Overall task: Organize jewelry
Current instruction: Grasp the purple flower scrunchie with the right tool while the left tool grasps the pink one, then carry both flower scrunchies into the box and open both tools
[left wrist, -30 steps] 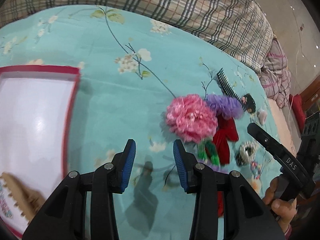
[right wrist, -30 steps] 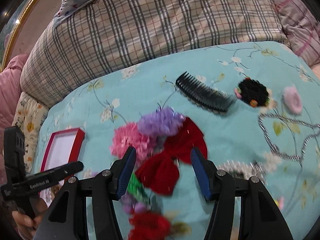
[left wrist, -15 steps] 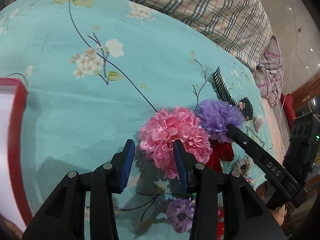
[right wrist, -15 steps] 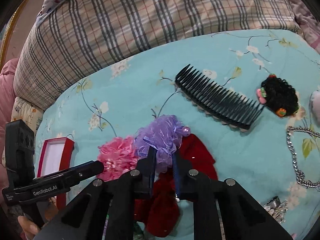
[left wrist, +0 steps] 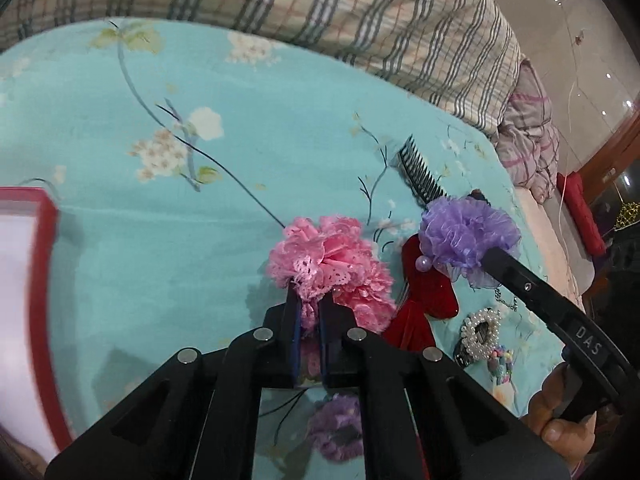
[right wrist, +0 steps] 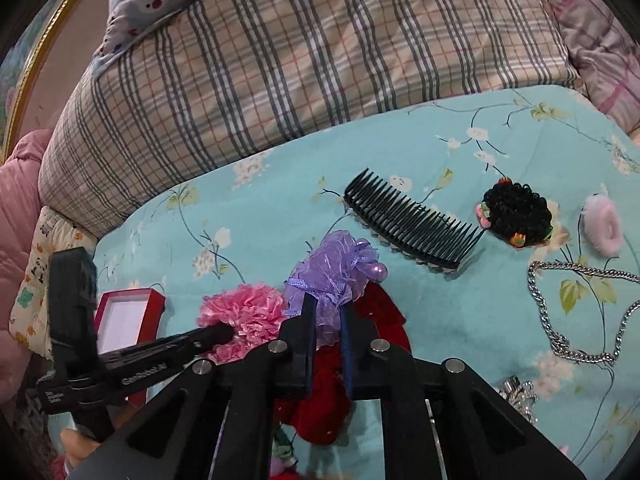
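A pink lace flower (left wrist: 332, 264) lies on the teal bedspread, and my left gripper (left wrist: 308, 312) is shut on its near edge. From the right wrist view the same pink flower (right wrist: 248, 316) shows with the left gripper (right wrist: 224, 332) at it. My right gripper (right wrist: 328, 320) is shut on a purple organza flower (right wrist: 332, 276) with a small bead. That purple flower (left wrist: 468, 232) sits at the tip of the right gripper (left wrist: 488, 256), just over a red bow (left wrist: 424, 300). A red box with a white inside (left wrist: 40, 280) is at the left edge; the box (right wrist: 128, 320) lies beyond the pink flower.
A black comb (right wrist: 412, 224), a black curly hairpiece (right wrist: 516, 216), a fluffy pink scrunchie (right wrist: 604, 224) and a silver chain (right wrist: 560, 320) lie to the right. A pearl clip (left wrist: 480, 332) and a small purple scrunchie (left wrist: 336, 428) are near. Plaid pillows (right wrist: 320, 60) bound the far side.
My left gripper moved onto the pink flower and closed on it. My right gripper went from open over the pile to shut on the purple flower, which now stands off the red bow.
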`<state>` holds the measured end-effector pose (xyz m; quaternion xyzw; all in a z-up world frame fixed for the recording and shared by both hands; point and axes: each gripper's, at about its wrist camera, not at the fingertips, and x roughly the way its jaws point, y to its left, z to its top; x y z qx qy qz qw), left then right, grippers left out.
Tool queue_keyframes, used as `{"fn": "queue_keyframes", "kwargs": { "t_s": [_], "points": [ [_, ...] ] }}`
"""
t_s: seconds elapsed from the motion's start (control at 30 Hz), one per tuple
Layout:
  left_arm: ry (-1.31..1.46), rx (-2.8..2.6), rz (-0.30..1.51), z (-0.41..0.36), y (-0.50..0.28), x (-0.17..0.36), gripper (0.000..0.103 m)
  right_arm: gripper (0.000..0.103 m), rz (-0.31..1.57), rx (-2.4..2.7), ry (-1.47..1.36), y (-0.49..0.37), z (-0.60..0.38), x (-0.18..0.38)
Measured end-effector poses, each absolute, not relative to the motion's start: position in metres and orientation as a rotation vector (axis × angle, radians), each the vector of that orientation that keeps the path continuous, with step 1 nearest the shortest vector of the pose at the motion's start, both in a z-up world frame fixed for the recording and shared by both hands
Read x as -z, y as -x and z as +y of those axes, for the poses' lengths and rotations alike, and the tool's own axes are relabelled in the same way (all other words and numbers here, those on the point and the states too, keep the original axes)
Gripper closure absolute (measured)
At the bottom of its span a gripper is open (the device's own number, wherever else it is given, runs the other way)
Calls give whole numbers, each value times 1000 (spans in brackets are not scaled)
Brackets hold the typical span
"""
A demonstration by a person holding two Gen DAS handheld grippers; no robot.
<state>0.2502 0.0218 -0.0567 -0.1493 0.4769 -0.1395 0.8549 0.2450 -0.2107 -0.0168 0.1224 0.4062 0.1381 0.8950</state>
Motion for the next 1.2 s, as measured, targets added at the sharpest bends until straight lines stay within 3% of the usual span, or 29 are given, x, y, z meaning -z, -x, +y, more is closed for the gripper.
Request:
{"fn": "queue_keyframes", "kwargs": {
  "t_s": [1.2],
  "points": [
    [385, -2, 854, 207, -168, 6, 98, 94, 865, -598, -225, -206, -34, 4]
  ]
}}
